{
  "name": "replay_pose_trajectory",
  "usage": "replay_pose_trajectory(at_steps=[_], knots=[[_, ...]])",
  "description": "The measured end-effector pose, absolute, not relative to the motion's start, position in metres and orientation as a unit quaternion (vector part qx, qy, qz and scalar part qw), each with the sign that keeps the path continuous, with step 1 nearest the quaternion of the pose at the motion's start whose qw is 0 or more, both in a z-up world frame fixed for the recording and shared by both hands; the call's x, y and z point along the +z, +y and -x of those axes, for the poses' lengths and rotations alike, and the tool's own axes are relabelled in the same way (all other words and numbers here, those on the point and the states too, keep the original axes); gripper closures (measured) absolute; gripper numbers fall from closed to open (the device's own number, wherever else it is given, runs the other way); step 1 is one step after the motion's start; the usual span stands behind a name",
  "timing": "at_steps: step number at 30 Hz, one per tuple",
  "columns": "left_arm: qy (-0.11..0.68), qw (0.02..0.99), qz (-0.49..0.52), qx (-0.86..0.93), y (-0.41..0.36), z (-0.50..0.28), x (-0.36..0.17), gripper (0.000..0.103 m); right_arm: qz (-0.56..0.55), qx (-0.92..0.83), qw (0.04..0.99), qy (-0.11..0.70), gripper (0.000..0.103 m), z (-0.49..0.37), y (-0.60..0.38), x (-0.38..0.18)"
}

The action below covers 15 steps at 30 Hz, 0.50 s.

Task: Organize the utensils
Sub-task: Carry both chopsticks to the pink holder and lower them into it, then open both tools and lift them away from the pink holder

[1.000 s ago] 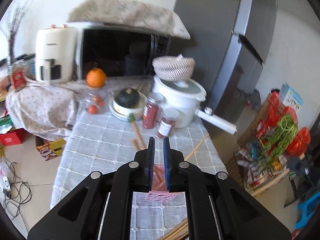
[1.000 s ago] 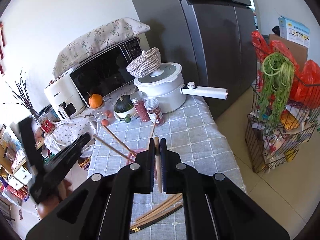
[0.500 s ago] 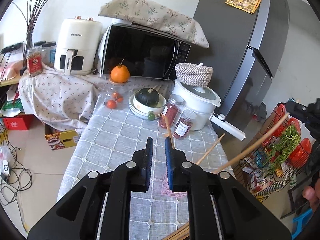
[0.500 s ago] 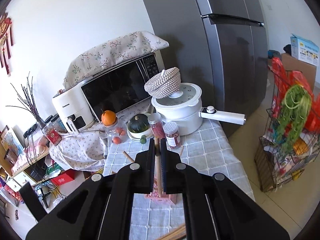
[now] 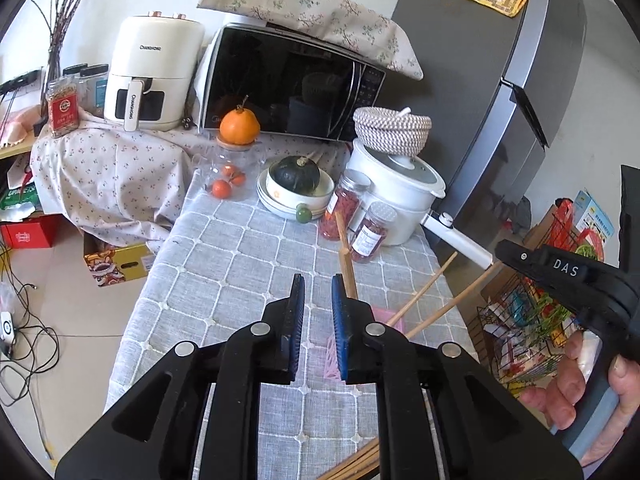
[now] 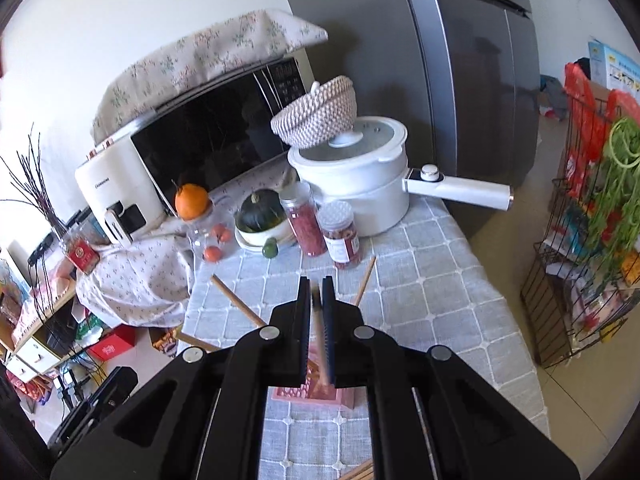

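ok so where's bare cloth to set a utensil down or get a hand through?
Bare tablecloth on the left, between the tomato jar and the left gripper. Another patch right of the pink holder, below the pot handle. Crowded: back row around the spice jars, and sticks fanning from the holder.

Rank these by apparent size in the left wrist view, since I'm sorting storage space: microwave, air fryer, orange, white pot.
1. Microwave
2. Air fryer and white pot: these look similar, and the pot sits nearer the camera, so I won't rank them.
3. Orange
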<state>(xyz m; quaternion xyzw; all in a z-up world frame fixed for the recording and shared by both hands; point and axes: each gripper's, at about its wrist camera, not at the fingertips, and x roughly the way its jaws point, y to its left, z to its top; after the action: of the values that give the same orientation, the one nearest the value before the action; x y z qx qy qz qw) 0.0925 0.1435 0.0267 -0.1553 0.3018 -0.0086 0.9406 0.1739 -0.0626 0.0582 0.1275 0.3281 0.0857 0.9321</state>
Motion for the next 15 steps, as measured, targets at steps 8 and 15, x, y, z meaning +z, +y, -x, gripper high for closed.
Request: replay_pose_trajectory(at_steps=[8, 15], knots=[[0.304, 0.941, 0.142, -0.033, 0.127, -0.088, 0.028, 0.084, -0.102, 0.079, 0.942, 0.311, 0.087, -0.15, -0.064, 0.061], [0.315, 0.941, 0.111, -0.05, 0.102, -0.082, 0.022, 0.068, -0.065, 0.047, 0.949, 0.304, 0.071, -0.114, -0.073, 0.036]])
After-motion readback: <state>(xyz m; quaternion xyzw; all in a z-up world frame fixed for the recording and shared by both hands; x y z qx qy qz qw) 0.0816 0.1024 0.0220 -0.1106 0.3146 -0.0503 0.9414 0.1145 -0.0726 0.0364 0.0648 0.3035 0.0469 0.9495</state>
